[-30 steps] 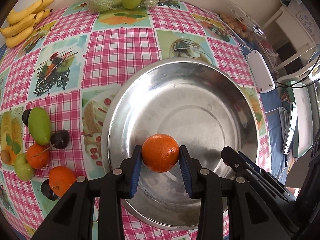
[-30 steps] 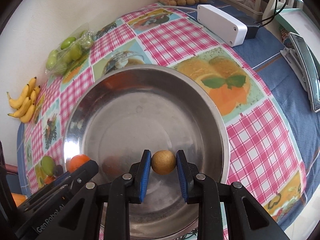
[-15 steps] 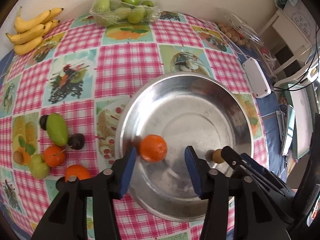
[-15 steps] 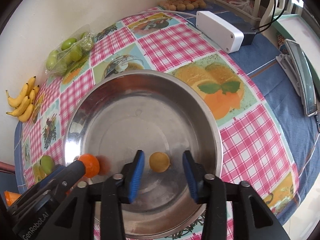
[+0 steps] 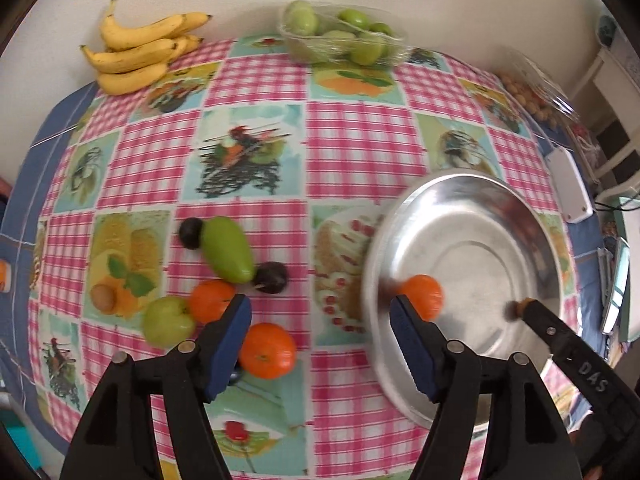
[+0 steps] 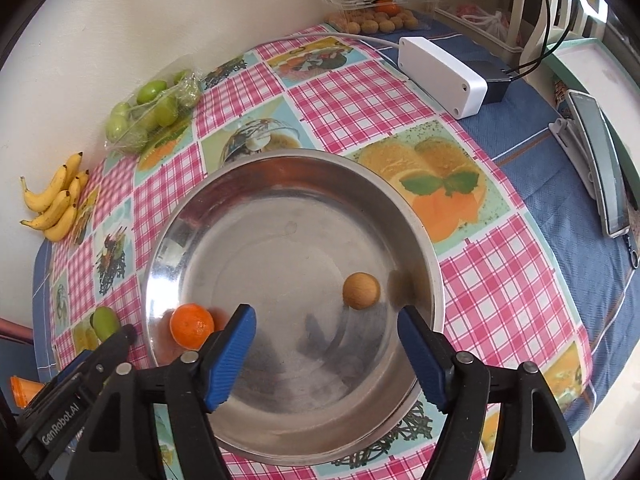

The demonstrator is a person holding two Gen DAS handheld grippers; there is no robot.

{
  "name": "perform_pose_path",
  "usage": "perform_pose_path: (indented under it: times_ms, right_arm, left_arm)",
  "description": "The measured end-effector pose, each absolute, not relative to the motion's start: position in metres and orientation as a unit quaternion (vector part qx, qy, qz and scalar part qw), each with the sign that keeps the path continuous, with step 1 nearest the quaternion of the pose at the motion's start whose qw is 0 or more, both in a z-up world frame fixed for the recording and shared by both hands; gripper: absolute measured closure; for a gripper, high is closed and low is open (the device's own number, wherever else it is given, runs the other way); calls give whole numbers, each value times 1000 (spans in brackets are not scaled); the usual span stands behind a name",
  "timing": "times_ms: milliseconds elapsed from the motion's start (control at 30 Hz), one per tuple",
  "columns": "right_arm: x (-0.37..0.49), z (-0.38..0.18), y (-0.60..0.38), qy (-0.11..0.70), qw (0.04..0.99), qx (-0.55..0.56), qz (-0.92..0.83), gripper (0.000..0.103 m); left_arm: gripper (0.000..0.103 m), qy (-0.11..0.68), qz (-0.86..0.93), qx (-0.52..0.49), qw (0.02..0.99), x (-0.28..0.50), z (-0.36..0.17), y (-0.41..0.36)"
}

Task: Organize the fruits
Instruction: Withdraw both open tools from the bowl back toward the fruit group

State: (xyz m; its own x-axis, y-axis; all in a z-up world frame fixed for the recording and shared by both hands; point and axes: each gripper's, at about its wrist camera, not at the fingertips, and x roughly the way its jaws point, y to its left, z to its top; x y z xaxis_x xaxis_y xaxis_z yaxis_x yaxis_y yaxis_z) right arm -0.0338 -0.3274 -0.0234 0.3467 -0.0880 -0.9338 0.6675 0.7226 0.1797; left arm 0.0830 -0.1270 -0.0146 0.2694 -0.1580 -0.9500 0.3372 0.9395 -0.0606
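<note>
Both fruits have left your tongs since a second ago: the orange (image 6: 191, 325) now lies at the bowl's (image 6: 240, 184) near left wall, the brown fruit (image 6: 361, 290) on its floor toward the right. Your left gripper (image 5: 320, 340) has swung leftward over the cloth (image 5: 360, 152), and its jaws have just been opening, with nothing between them. Your right gripper (image 6: 326, 354) hangs over the bowl, jaws likewise just spread and empty
</note>
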Motion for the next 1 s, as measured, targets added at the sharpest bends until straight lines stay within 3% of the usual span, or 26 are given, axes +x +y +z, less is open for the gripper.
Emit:
perform_pose_path:
  times_ms: [67,133,267,467,1000]
  right_arm:
    - [-33,-24,-326,516,772,283,-238,19]
    - [-32,-24,-323,514,775,289,-226,12]
    - [-28,-23,-318,511,781,286,-217,1]
    - [-25,-24,-312,512,785,279,-209,0]
    - [-15,-36,-297,538,776,257,-206,0]
  left_arm:
    - [29,583,-142,73,796,88,-16,-117]
    - [19,583,-127,66,800,92,-17,-105]
    - [17,574,-108,64,810,98,-18,-87]
    - [10,556,-95,62,824,104,-23,-67]
    - [9,554,-79,43,828,110,-39,-30]
